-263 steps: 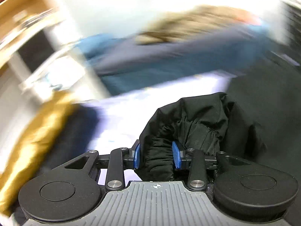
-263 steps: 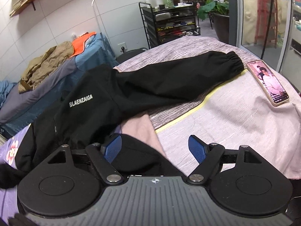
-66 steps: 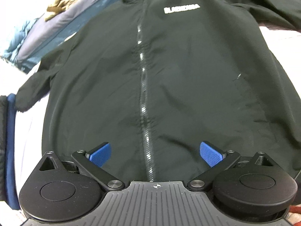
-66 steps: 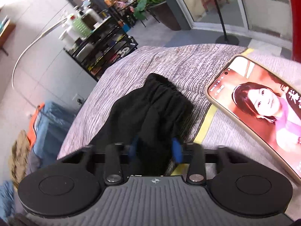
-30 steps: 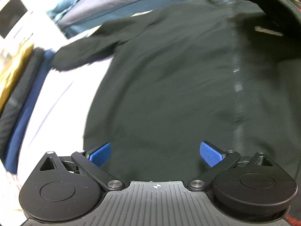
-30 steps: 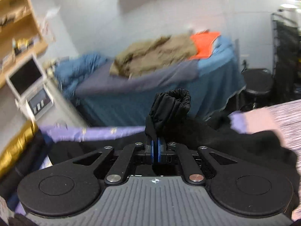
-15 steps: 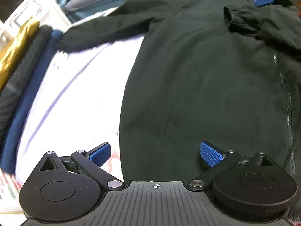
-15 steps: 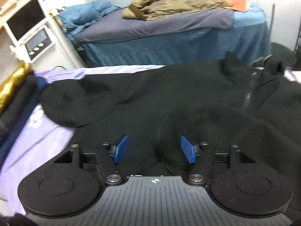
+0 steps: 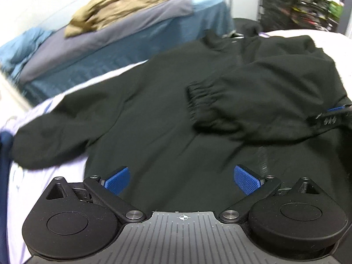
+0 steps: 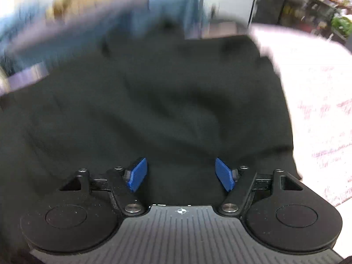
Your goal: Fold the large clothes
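The black jacket (image 9: 167, 118) lies spread front-up on the bed cover (image 9: 46, 176), and one sleeve (image 9: 259, 96) now lies folded across its chest with the gathered cuff (image 9: 198, 99) near the middle of the jacket; a second ago that cuff was pinched up in the air by the right gripper (image 10: 180, 173), and about two seconds back the sleeve still lay stretched out away from the jacket beside a phone. The other sleeve (image 9: 50, 136) still reaches out flat from the jacket toward the dark blue stack at the frame's edge. The right gripper's fingers (image 10: 137, 173) have just been opening and now stand spread above the jacket's cloth, nothing pinched between them; the right wrist view is heavily blurred. The left gripper (image 9: 182, 178) hovers over the lower part of the jacket, its fingers (image 9: 116, 180) spread wide and holding nothing, as they were two seconds ago. The right gripper's tip shows at the edge of the left wrist view, just beside the folded sleeve. The white chest lettering that showed earlier on the jacket is now covered by the sleeve, and no writing can be read. Beyond the jacket stands a blue-draped bed (image 9: 136, 35) with tan clothing (image 9: 123, 6) heaped on it
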